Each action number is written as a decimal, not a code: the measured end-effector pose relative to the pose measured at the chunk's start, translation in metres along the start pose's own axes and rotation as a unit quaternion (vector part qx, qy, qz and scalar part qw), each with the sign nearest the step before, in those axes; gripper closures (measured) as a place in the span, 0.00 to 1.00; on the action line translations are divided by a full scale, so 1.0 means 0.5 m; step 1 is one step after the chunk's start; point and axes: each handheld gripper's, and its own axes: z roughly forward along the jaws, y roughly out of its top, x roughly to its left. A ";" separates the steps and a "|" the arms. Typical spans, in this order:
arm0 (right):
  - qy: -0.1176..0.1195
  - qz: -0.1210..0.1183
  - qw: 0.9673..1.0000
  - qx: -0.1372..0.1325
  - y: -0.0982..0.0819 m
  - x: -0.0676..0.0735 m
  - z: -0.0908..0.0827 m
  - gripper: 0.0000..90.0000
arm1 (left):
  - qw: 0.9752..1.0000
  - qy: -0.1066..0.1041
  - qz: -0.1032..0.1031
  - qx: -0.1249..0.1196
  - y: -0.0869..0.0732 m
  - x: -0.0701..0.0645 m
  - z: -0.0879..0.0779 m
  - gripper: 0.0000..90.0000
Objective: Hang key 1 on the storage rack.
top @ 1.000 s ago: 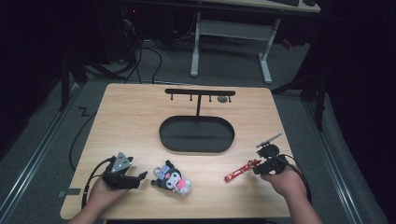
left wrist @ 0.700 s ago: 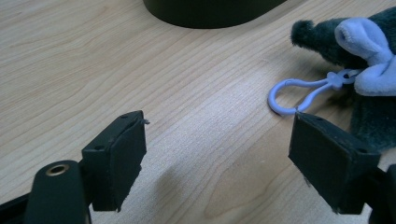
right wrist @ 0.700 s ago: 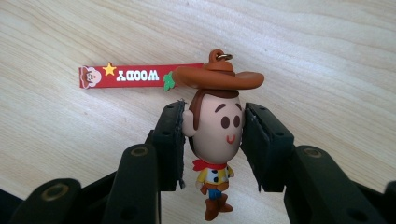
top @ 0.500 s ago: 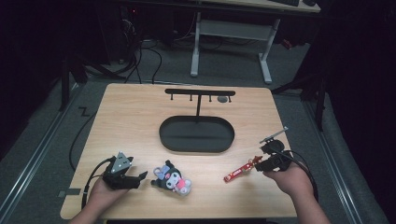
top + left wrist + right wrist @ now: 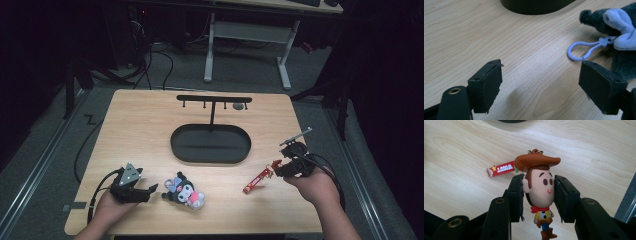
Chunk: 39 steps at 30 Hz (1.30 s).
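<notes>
Keychain: your right gripper (image 5: 537,195) is clamped on the cowboy keychain (image 5: 539,192), one black pad against each side of its big head, just above the table (image 5: 145,130) near its right front corner.
Look: brown wide-brimmed hat, brown hair, two oval eyes, a small red smile, red neckerchief, yellow shirt, blue trousers, brown boots.
Material: smooth, moulded, rubbery-looking; head rounded and oversized, body tiny.
Tag: a flat red strap (image 5: 501,169) with white letters and a yellow star hangs from the hat's metal ring.
Left gripper: your left gripper (image 5: 541,77) has its jaws wide apart with bare table between them, low at the left front.
Plush: a dark fuzzy plush (image 5: 621,32) with pale lilac fabric parts lies just beside your left gripper's jaw; its thin lilac plastic clip (image 5: 584,48) lies on the wood.
Table: pale wood, fine straight grain, matt.
Stand: black oval tray (image 5: 210,145) with a thin post and a hook bar, mid-table.
</notes>
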 end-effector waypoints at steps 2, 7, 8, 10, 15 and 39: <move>0.000 -0.003 1.000 -0.004 0.005 0.001 -0.008 0.69 | 1.000 0.000 0.000 0.000 0.000 0.000 0.000 0.22; -0.007 -0.007 1.000 -0.010 0.015 0.007 -0.023 0.70 | 1.000 0.000 0.001 0.001 0.000 0.000 -0.001 0.22; -0.004 -0.005 1.000 -0.011 0.016 0.008 -0.025 0.70 | 1.000 0.000 0.001 0.000 0.000 -0.001 -0.001 0.22; -0.006 -0.008 1.000 -0.012 0.019 0.009 -0.028 0.71 | 1.000 0.000 0.001 0.001 0.000 0.000 -0.001 0.22; -0.010 -0.006 1.000 -0.015 0.023 0.008 -0.035 0.73 | 1.000 -0.001 0.002 0.001 0.000 -0.001 0.000 0.22; -0.015 -0.001 0.999 -0.036 0.070 0.004 -0.084 0.74 | 1.000 -0.001 -0.003 -0.007 0.000 0.000 -0.005 0.22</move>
